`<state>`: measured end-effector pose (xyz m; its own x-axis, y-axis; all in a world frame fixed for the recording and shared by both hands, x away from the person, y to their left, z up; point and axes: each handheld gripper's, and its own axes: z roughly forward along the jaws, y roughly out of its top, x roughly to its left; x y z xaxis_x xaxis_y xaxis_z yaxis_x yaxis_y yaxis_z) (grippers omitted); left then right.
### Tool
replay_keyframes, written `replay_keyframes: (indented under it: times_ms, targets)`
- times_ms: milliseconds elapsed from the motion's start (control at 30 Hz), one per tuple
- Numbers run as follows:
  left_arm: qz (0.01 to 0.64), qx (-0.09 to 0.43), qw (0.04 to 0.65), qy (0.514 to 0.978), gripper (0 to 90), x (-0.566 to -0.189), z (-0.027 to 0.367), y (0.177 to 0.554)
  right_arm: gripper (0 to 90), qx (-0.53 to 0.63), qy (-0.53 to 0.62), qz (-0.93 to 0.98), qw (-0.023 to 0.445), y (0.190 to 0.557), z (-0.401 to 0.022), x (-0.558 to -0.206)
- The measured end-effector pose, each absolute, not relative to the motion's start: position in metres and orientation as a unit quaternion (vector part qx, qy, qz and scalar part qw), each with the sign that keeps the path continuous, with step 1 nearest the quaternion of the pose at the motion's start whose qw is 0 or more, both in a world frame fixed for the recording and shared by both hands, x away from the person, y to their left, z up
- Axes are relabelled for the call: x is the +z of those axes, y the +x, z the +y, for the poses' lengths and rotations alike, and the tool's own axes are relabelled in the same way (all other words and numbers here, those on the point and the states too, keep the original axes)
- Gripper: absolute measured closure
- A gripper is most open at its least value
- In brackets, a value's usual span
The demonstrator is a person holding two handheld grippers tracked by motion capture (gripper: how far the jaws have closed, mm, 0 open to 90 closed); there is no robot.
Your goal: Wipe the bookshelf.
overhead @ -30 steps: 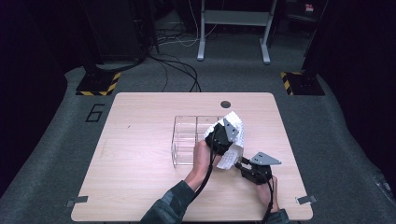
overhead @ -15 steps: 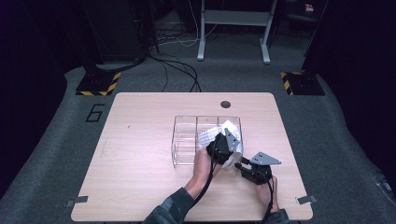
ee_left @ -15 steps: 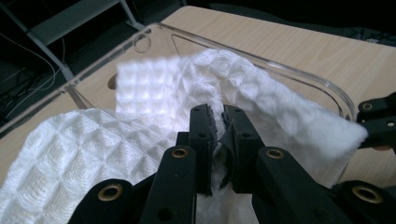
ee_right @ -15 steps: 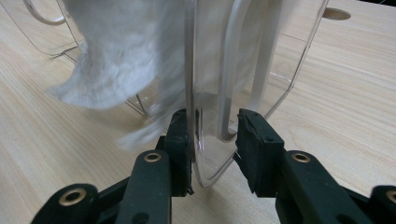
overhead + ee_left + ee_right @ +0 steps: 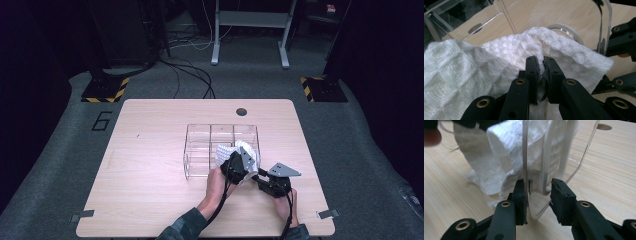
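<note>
A clear plastic organizer (image 5: pixel 210 142) with several compartments stands mid-table. My left gripper (image 5: pixel 240 167) is shut on a white waffle-weave cloth (image 5: pixel 227 150), which it presses against the organizer's near right corner. In the left gripper view the jaws (image 5: pixel 541 61) pinch a fold of the cloth (image 5: pixel 499 55), with the organizer's wall (image 5: pixel 606 25) just behind. My right gripper (image 5: pixel 260 176) comes in from the right of that corner. In the right gripper view it (image 5: pixel 539 188) grips the organizer's rounded clear corner wall (image 5: pixel 579 152), and the cloth (image 5: pixel 499 152) hangs inside and to the left.
A dark round hole (image 5: pixel 241 111) marks the table's far edge. Bare wood lies left of the organizer (image 5: pixel 145 165). Both forearms come in over the near edge. Cables and a metal stand are on the floor beyond the table.
My left gripper has sunk with the cloth and come nearer, down onto the organizer's near right corner. The right gripper has stayed where it was.
</note>
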<state>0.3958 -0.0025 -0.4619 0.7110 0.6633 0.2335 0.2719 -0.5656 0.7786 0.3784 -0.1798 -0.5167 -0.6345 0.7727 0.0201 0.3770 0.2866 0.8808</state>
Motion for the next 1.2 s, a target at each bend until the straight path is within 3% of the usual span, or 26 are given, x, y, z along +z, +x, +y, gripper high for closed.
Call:
replay_keyframes:
  times_ms: [900,1200]
  targets:
    - [0.284,0.196,0.373,0.861,82.3,-0.492,0.017,0.393,64.5,0.464,0.370,0.776,0.211,0.379,-0.179,-0.517]
    - [0.265,0.191,0.388,0.862,82.2,-0.487,0.028,0.388,58.6,0.467,0.362,0.780,0.203,0.377,-0.180,-0.513]
